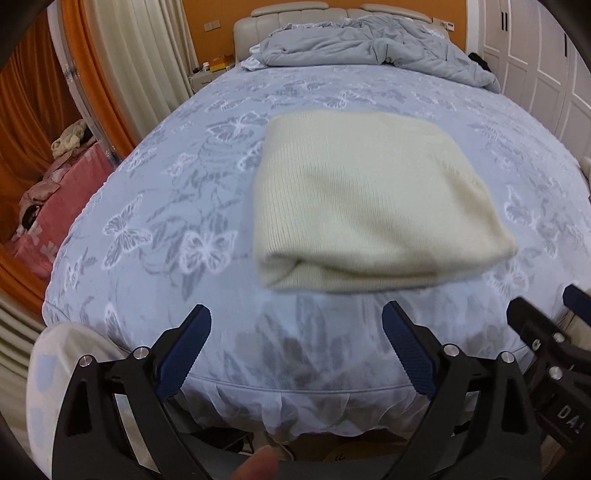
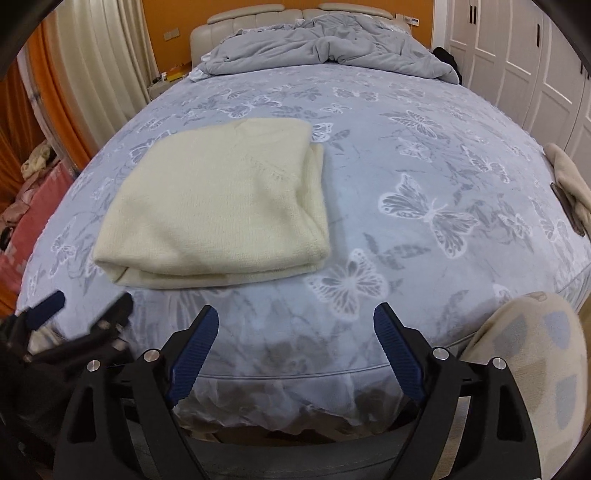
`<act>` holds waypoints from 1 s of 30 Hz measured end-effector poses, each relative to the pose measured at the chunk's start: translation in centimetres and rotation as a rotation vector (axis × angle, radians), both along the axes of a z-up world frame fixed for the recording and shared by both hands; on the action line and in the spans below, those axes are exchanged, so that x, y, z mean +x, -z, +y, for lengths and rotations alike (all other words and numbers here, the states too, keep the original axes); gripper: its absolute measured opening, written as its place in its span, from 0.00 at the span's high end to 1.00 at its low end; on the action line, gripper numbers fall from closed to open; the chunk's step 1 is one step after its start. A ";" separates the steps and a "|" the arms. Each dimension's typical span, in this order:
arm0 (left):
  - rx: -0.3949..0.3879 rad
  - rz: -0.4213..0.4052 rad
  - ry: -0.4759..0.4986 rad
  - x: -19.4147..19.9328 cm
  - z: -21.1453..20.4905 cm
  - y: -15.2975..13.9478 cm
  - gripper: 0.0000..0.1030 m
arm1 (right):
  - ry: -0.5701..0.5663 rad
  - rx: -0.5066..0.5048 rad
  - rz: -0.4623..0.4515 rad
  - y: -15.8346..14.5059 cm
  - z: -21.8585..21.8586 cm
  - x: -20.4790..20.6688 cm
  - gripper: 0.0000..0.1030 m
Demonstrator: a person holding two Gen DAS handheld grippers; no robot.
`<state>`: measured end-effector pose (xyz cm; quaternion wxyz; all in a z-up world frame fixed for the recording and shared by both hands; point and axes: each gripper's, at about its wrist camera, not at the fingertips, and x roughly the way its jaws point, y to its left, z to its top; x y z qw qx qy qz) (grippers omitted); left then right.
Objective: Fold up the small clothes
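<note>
Location: a home bedroom. Identifying features: a bed [image 2: 424, 155] with a butterfly-print sheet, a padded headboard [image 2: 295, 14], a rumpled grey duvet [image 2: 325, 51]. Curtains [image 2: 99, 55] hang left; white wardrobe doors [image 2: 517, 55] stand right

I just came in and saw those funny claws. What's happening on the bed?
A person is holding two claws and folding small clothes. The cream ribbed knit garment already lies folded in a neat rectangle on the blue butterfly-print bedspread. The left claw and the right claw are both open near the foot of the bed, holding nothing. A crumpled grey duvet sits by the headboard.
</note>
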<state>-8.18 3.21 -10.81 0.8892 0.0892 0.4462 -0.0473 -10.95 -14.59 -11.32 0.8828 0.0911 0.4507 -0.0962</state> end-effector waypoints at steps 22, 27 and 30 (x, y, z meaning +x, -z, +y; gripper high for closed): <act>-0.034 0.005 -0.057 -0.2 1.1 1.2 0.11 | 0.008 -0.019 0.000 1.0 1.5 -0.1 0.18; -0.030 -0.003 -0.055 -0.2 1.0 1.1 0.11 | 0.013 -0.019 -0.001 1.1 1.6 -0.1 0.18; -0.028 -0.008 -0.053 -0.2 1.0 1.0 0.11 | 0.022 -0.018 -0.004 0.9 1.9 -0.4 0.18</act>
